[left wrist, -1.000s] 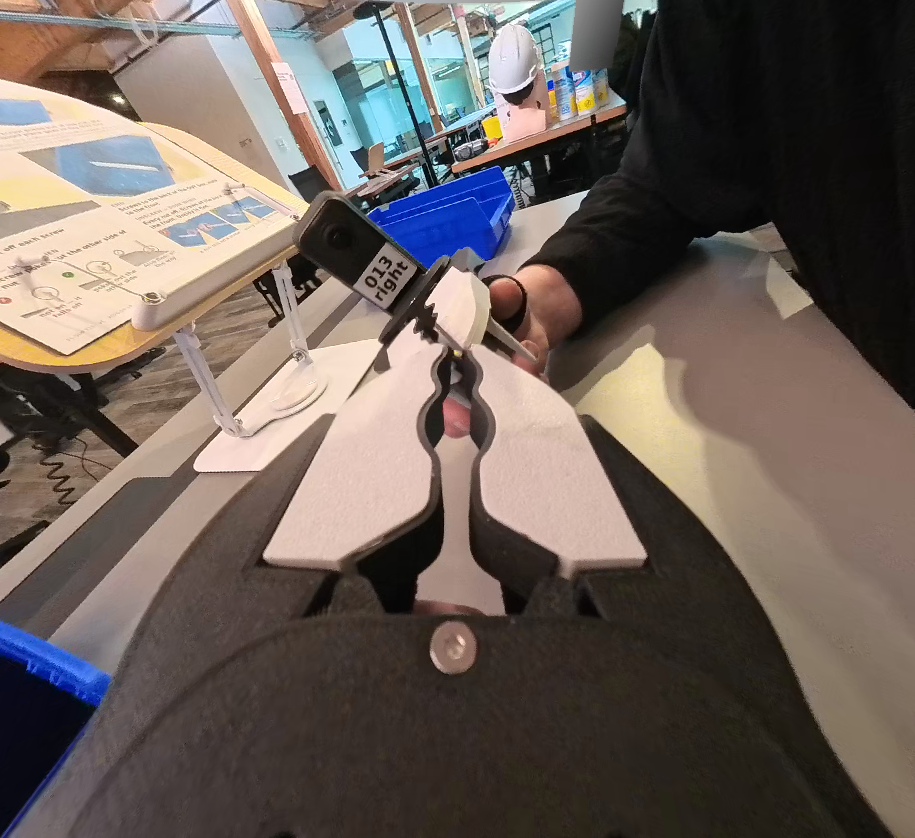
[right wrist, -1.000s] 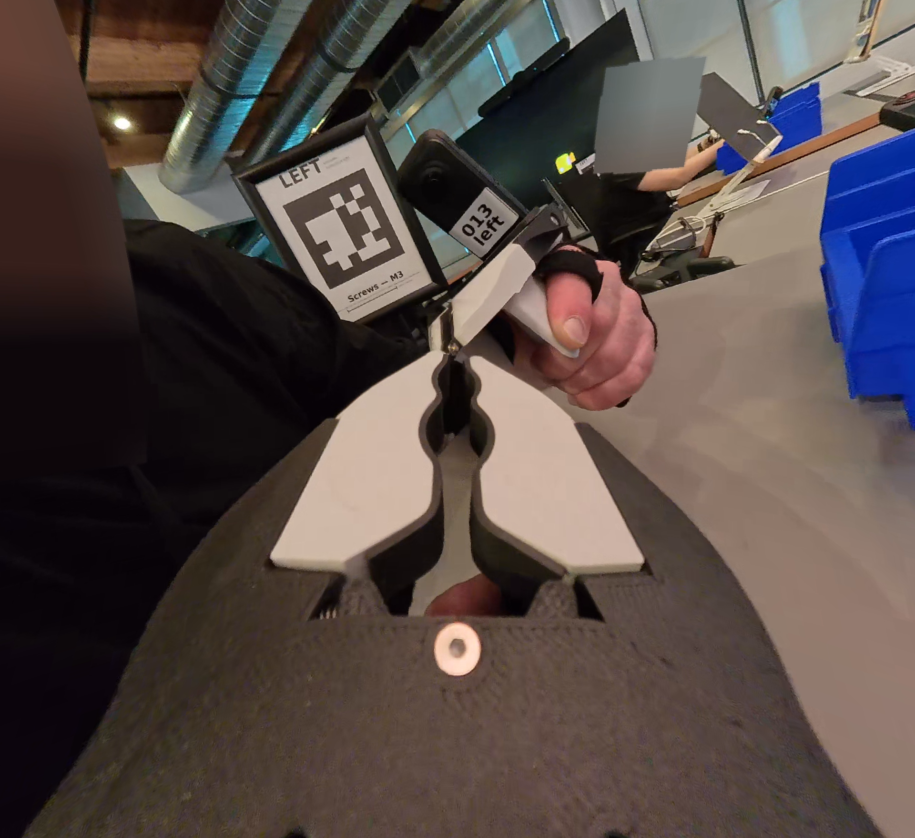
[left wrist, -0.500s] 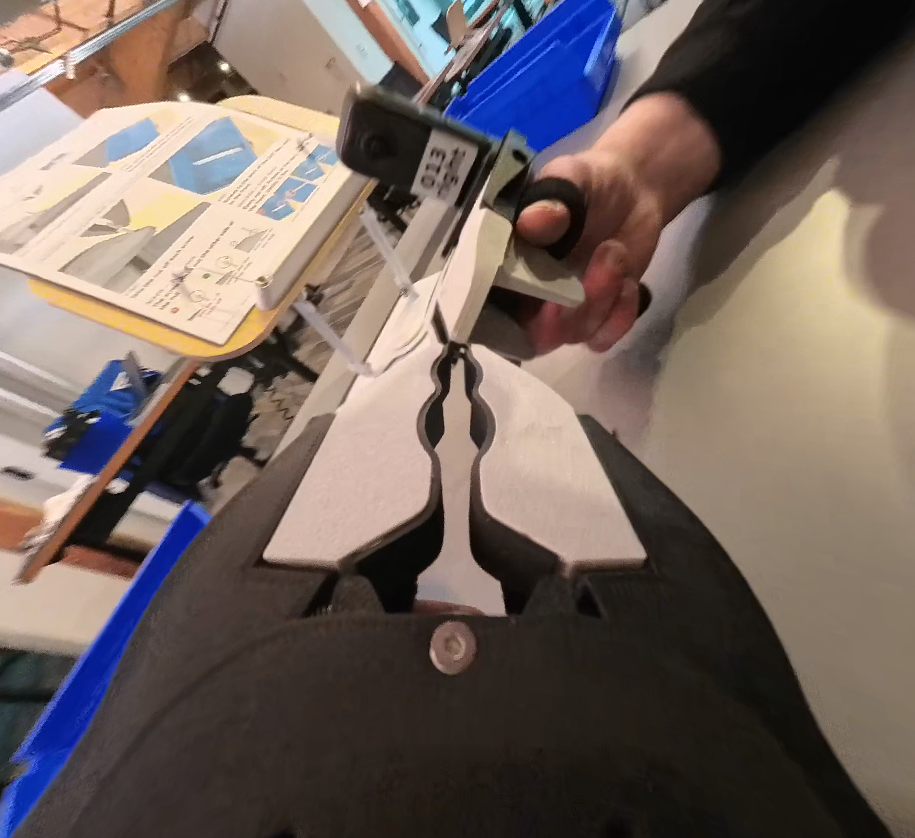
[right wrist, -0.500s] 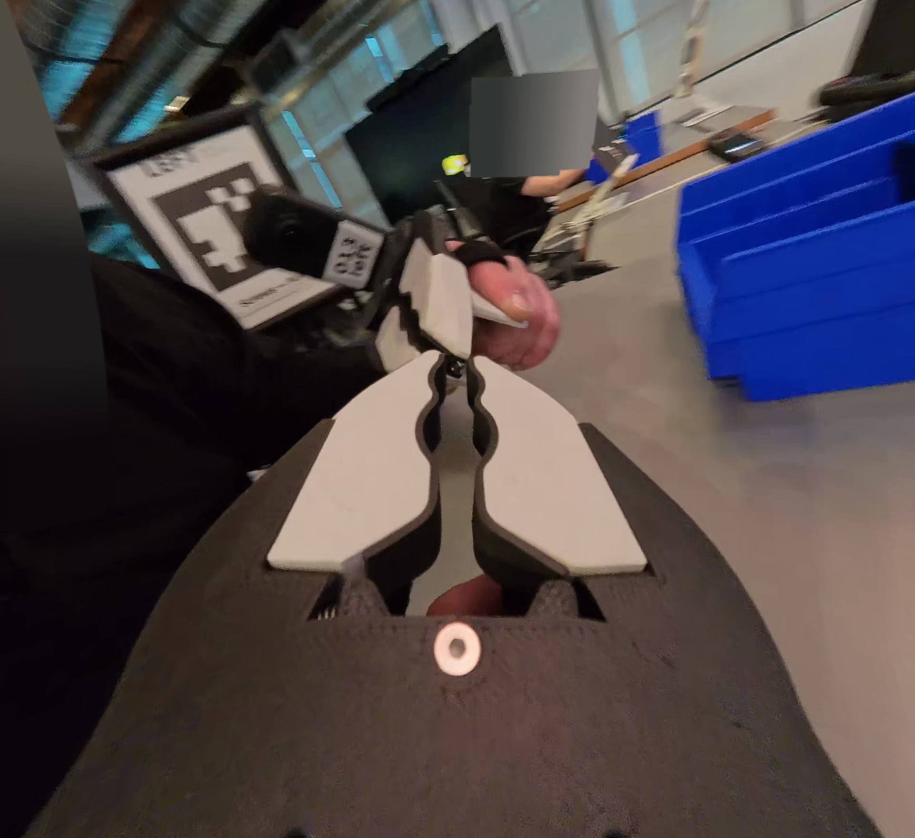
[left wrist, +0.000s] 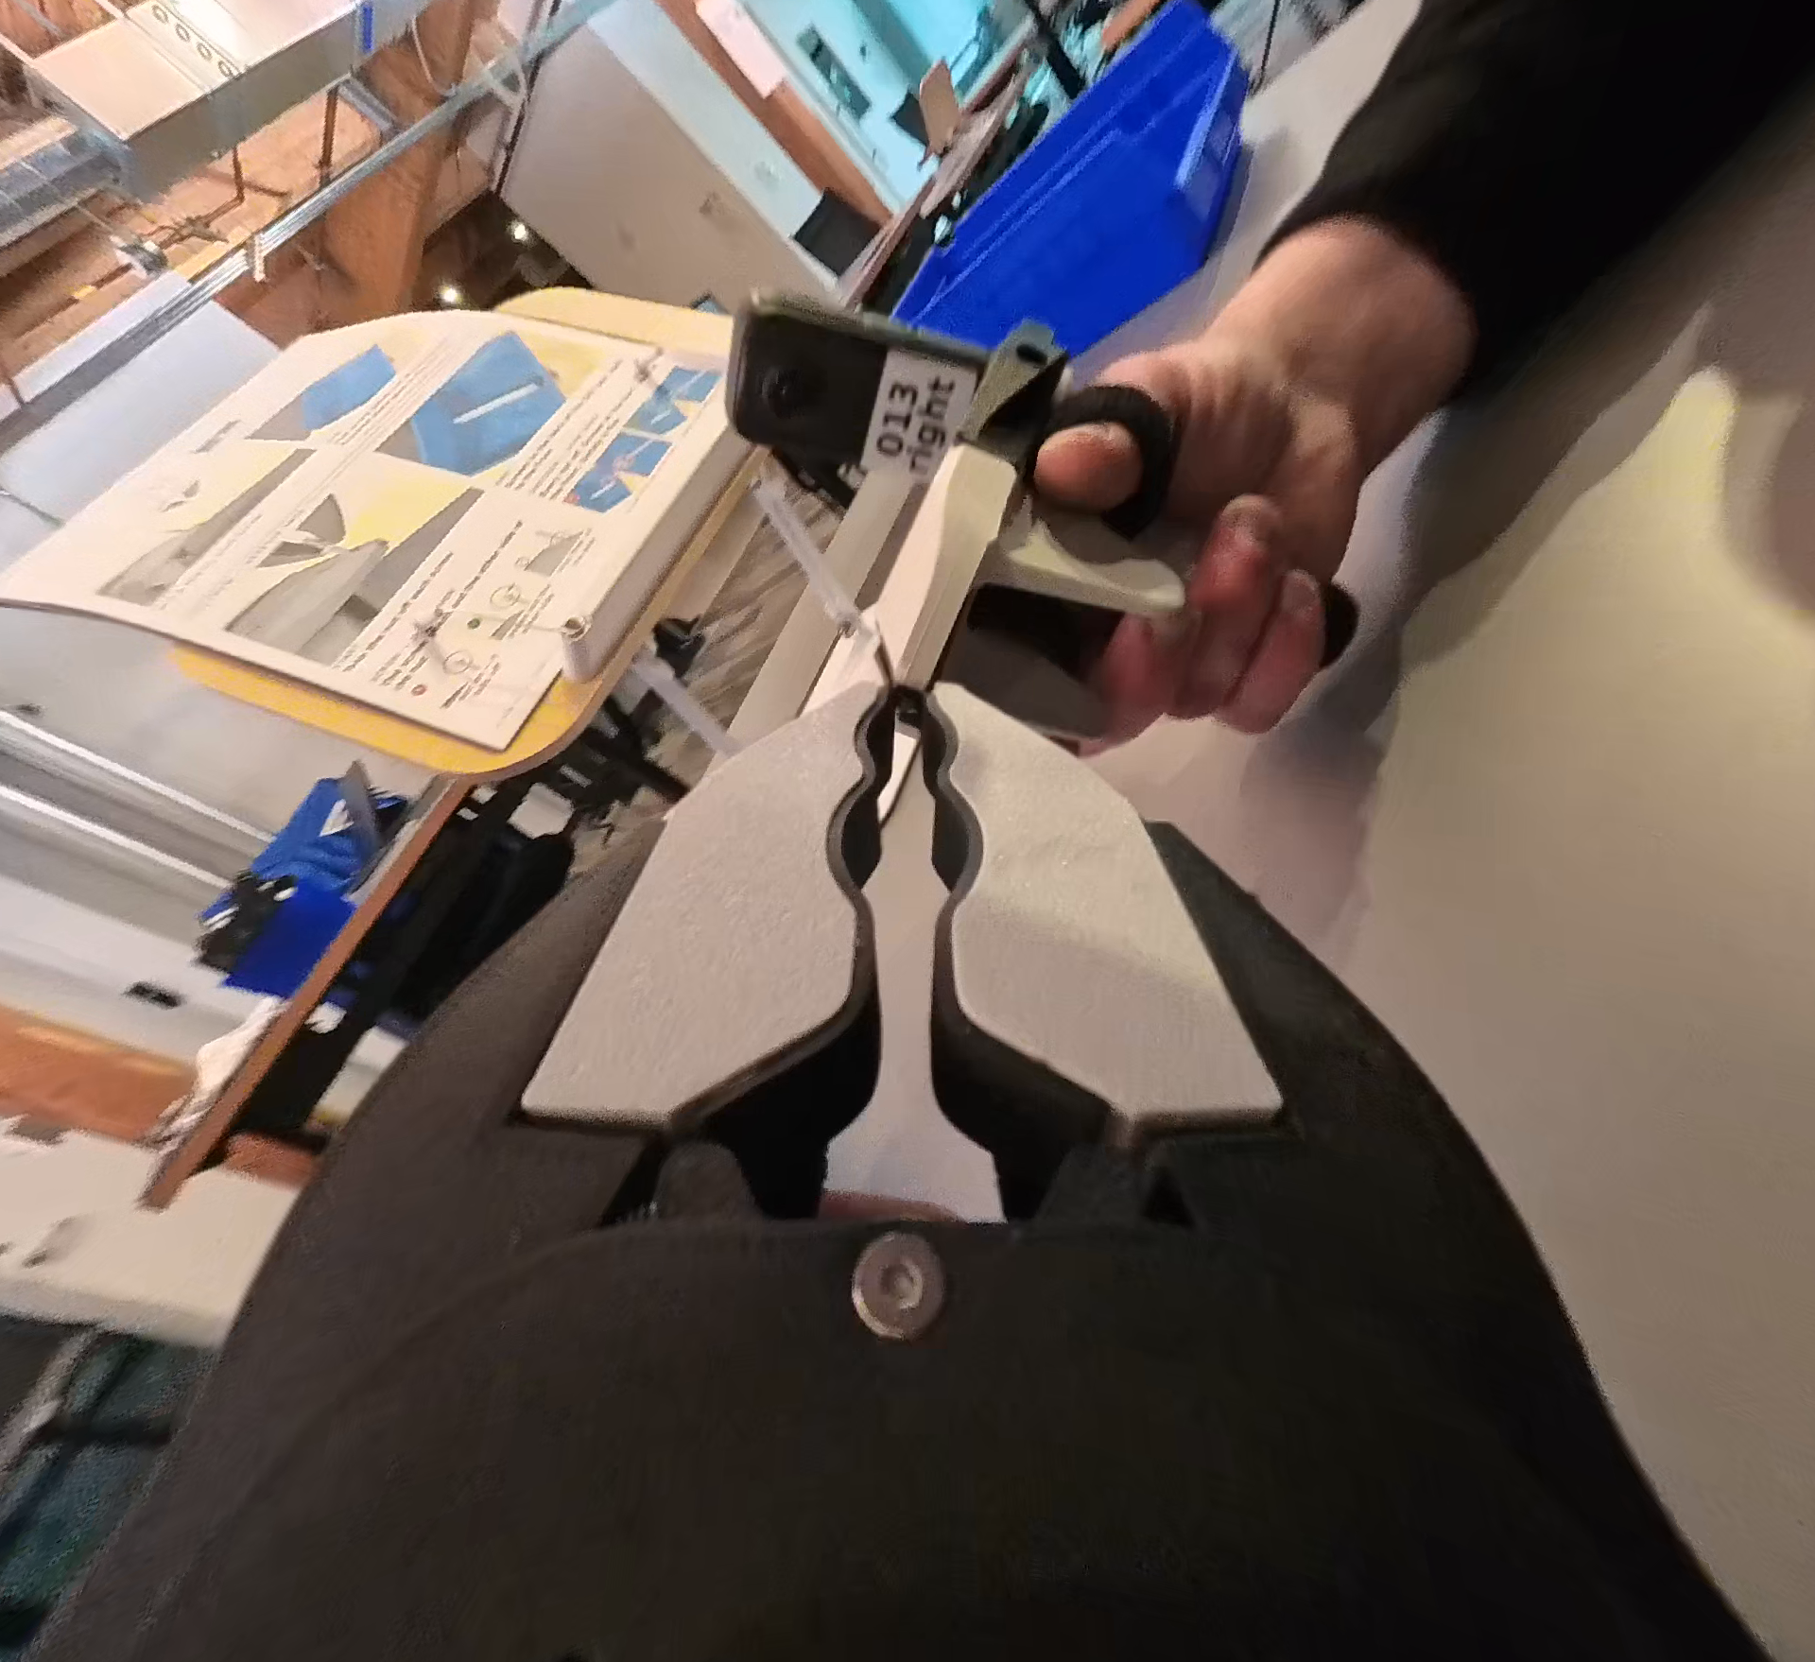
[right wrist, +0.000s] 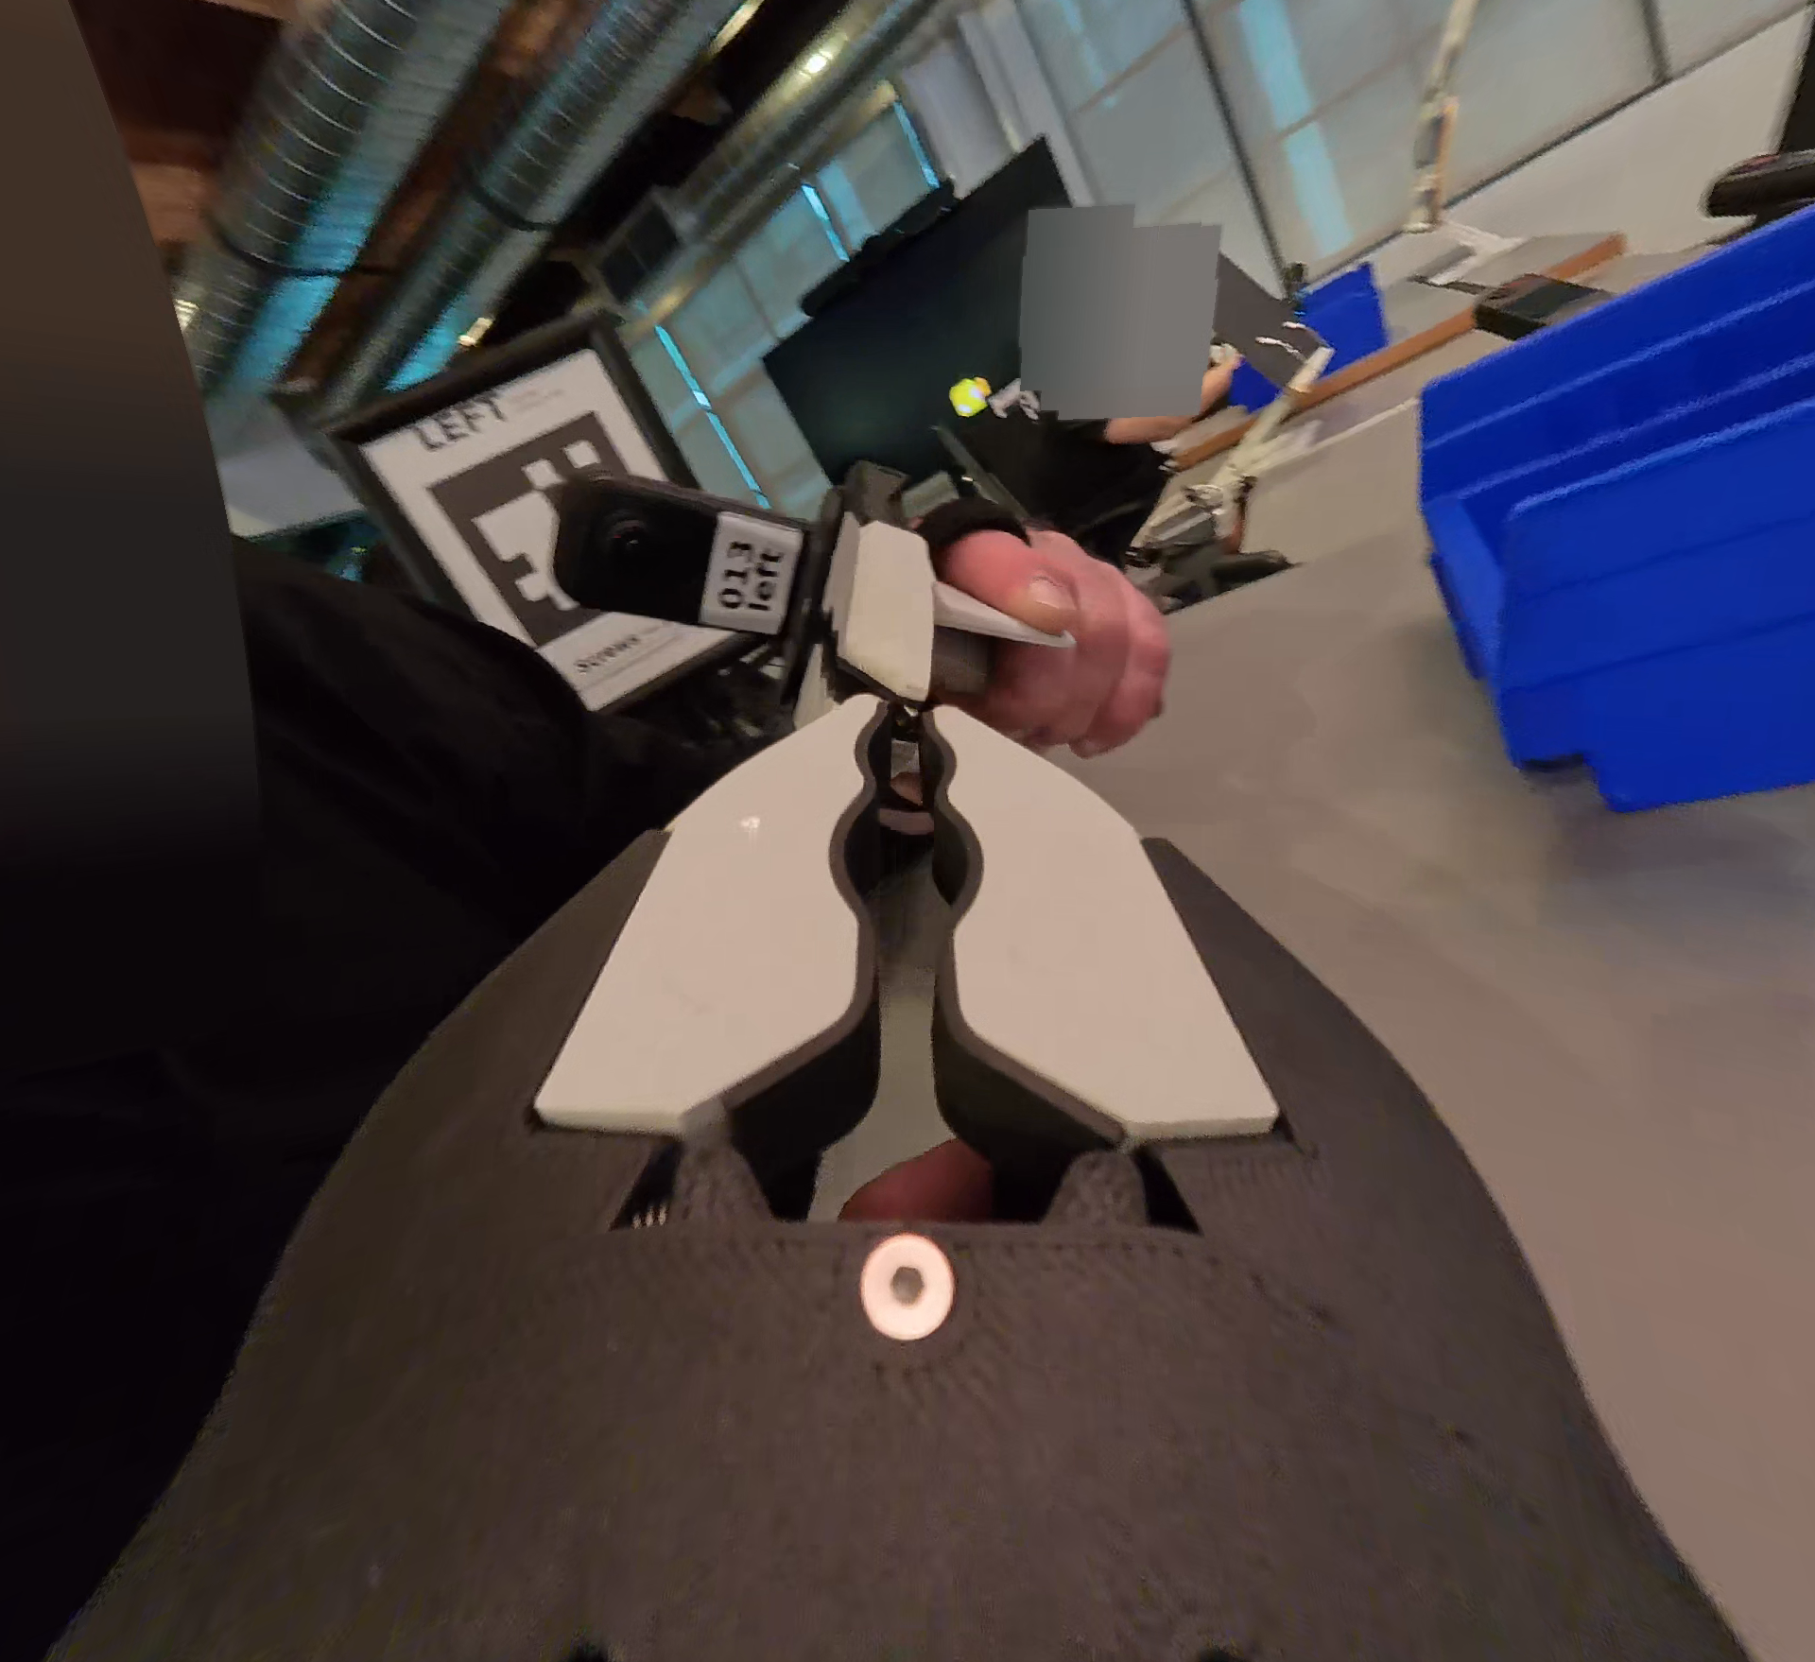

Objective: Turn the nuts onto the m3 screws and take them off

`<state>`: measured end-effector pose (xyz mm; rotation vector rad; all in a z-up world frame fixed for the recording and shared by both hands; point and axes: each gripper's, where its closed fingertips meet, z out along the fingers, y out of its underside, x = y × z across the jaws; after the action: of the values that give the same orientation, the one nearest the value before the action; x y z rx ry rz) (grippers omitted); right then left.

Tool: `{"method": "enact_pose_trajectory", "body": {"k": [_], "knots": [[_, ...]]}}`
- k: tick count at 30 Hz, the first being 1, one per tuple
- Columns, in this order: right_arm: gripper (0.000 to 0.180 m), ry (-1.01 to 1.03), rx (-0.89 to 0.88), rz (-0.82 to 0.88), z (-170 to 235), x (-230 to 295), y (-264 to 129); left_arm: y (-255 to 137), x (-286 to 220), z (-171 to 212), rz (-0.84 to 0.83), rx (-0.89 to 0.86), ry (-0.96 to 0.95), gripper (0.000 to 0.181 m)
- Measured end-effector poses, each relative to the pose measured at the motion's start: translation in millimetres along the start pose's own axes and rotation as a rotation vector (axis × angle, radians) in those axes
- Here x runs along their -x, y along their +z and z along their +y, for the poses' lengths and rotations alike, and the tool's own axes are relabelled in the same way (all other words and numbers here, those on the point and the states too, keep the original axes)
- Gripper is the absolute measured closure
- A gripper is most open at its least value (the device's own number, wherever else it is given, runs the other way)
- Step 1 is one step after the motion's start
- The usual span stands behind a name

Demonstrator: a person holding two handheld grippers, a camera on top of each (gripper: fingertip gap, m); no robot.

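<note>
My left gripper (left wrist: 904,703) and right gripper (right wrist: 899,719) meet tip to tip above the grey table (left wrist: 1532,829). Each is closed on a small dark fastener part at the very tips. The left pinches what looks like the M3 screw (left wrist: 906,699). The right pinches what looks like the nut (right wrist: 898,724). Both parts are tiny and mostly hidden by the fingers. In the left wrist view the right gripper's white fingers (left wrist: 948,554) point down at my tips, held by a hand (left wrist: 1267,475). In the right wrist view the left gripper's white fingers (right wrist: 879,623) do the same.
A blue bin (left wrist: 1080,210) and a tilted instruction board (left wrist: 393,515) on a white stand lie beyond the left tips. Stacked blue bins (right wrist: 1650,554) stand at the right. A framed marker sign (right wrist: 491,525) stands behind the left gripper. A person (right wrist: 1110,475) sits far back. The tips of both grippers are at nearly the same place.
Both grippers have rolled against each other while staying tip to tip. The left view has tilted steeply and the right gripper's camera now lies level. Both stay closed.
</note>
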<state>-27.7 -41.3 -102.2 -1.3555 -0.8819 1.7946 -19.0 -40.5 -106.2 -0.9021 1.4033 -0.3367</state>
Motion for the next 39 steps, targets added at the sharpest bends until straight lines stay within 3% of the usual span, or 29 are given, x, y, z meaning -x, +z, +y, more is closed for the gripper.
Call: {"method": "enact_pose_trajectory", "body": {"k": [12,23,28,34,39], "knots": [[0.178,0.104,-0.092,-0.195,-6.6,19.8,-0.8,-0.9,-0.7,-21.2,0.061,-0.165,-0.175,0.176],[0.178,0.127,-0.156,-0.259,-13.5,26.4,-6.2,-3.0,2.1,-26.6,0.044,-0.192,-0.187,0.172],[0.179,0.092,-0.122,-0.206,-10.6,21.3,-5.2,-3.4,3.8,-26.3,0.033,-0.166,-0.159,0.165],[0.179,-0.106,-0.024,-0.02,-5.4,13.9,-0.7,4.2,1.3,-8.6,-0.031,0.025,0.045,0.166],[0.179,-0.162,-0.003,0.039,-4.4,10.1,-2.5,4.8,1.7,-3.0,-0.058,0.085,0.14,0.17]]}}
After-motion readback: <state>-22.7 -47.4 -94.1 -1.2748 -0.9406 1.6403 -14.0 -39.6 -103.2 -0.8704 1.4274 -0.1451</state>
